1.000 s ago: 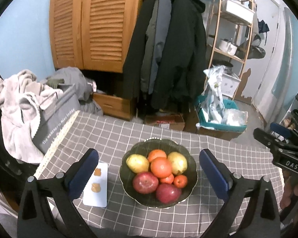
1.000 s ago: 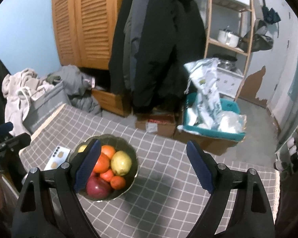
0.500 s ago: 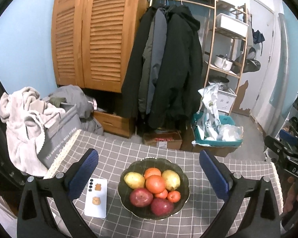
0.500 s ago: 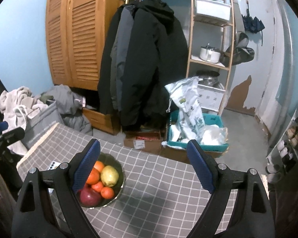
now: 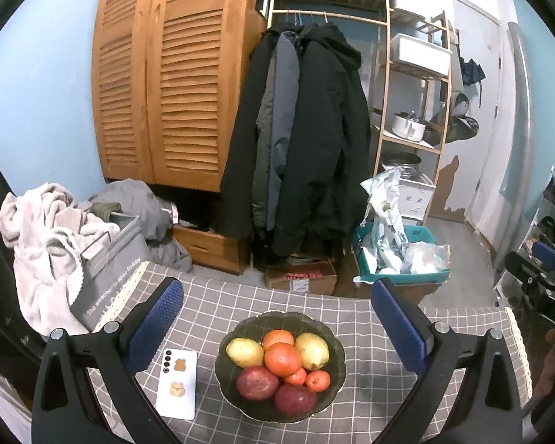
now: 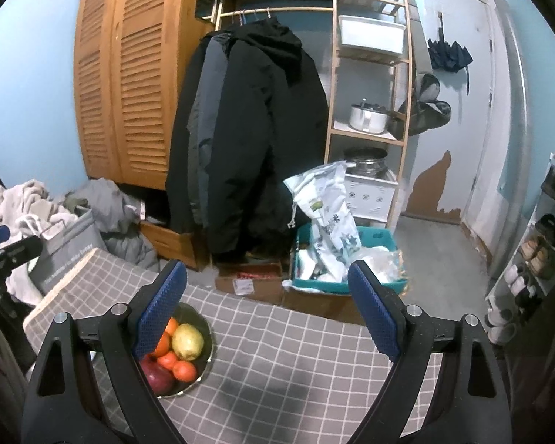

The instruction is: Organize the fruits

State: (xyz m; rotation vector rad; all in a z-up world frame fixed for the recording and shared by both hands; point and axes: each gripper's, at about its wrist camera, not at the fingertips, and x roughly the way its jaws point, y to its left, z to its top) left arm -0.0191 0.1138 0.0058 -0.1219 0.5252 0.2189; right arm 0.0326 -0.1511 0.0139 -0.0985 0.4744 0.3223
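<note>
A dark bowl (image 5: 336, 347) on the grey checked tablecloth holds two yellow fruits, oranges (image 5: 283, 359) and two red apples (image 5: 257, 383). My left gripper (image 5: 277, 327) is open and empty, held above and behind the bowl, which sits between its blue pads. In the right wrist view the bowl (image 6: 203, 362) lies at the lower left, partly hidden by a finger. My right gripper (image 6: 268, 318) is open and empty over bare cloth, to the right of the bowl.
A white phone (image 5: 177, 384) lies on the cloth left of the bowl. Beyond the table's far edge are a laundry basket (image 5: 107, 259), hanging coats (image 5: 307, 140), a cardboard box (image 5: 303, 277), a teal bin (image 5: 399, 259) and a shelf rack (image 5: 414, 111).
Both grippers have pulled back and tilted up, so the bowl sits lower and smaller in each view and more of the room shows. Both stay open.
</note>
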